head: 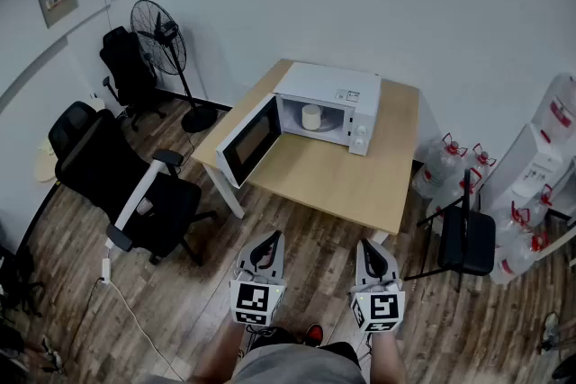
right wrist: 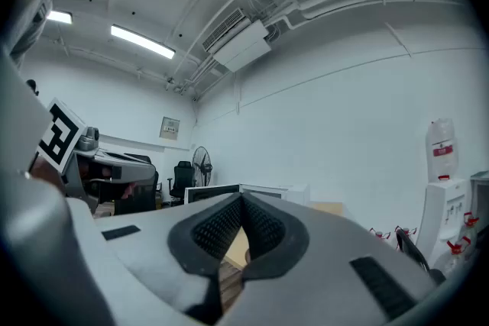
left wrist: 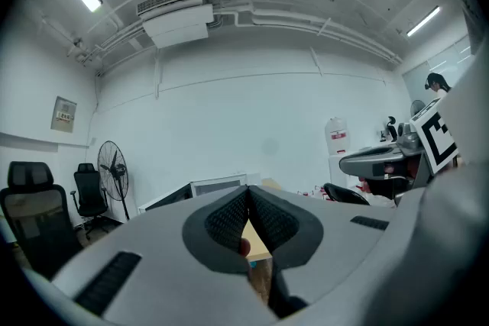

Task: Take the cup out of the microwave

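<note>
Site: a light wooden rectangular table (head: 360, 180) stands against a white wall on a wood-plank floor (head: 180, 301).

Item 1. A white box-shaped microwave oven (head: 337, 99) sits on the far part of the table. Its dark-windowed door (head: 247, 139) is swung fully open to the left in the head view.

Item 2. A cream cylindrical cup (head: 311, 117) stands upright inside the open oven cavity. Nothing touches it.

Item 3. The left gripper (head: 269, 240), grey with black textured pads, is held low over the floor in front of the person, well short of the table's near edge. In the left gripper view its pads are pressed together at the tip, with nothing between them.

Item 4. The right gripper (head: 372, 247) is held just beside the left one at about the same height, also well apart from the table. In the right gripper view its pads likewise meet at the tip, and it holds nothing.

Item 5. Surroundings: a black wheeled office chair (head: 135, 193) stands left of the table and a black pedestal fan (head: 160, 31) behind it. A black folding chair (head: 468, 238) and clear water bottles with red handles (head: 450, 162) stand to the right.
</note>
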Available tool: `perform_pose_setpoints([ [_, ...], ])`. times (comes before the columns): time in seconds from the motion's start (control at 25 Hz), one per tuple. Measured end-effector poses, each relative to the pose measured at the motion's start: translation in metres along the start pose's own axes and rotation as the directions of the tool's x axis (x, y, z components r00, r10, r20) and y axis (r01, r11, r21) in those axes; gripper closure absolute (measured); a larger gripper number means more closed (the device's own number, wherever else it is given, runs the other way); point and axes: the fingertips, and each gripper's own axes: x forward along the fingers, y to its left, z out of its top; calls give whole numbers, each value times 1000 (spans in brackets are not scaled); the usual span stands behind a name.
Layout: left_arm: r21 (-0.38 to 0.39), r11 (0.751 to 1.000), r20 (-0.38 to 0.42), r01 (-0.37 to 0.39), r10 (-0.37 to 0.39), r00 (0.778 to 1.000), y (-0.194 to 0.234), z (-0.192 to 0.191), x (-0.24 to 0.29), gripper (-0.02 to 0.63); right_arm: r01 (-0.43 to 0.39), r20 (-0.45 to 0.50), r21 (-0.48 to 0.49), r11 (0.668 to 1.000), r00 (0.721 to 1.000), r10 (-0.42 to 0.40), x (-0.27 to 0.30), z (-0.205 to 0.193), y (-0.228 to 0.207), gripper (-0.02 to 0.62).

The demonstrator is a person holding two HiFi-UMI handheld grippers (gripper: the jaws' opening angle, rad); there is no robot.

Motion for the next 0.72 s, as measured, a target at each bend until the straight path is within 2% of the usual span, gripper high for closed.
perform_pose_setpoints([
  [0.44,-5,1000,10,-19,20,1000,5,1,-3,583,-11,7,28,1000,1000,11,2,1,2,577],
  [0.72,-7,1000,9,-22,23,1000,22,-1,22,583,-8,9,36,999,1000,8,31,0,-4,577],
])
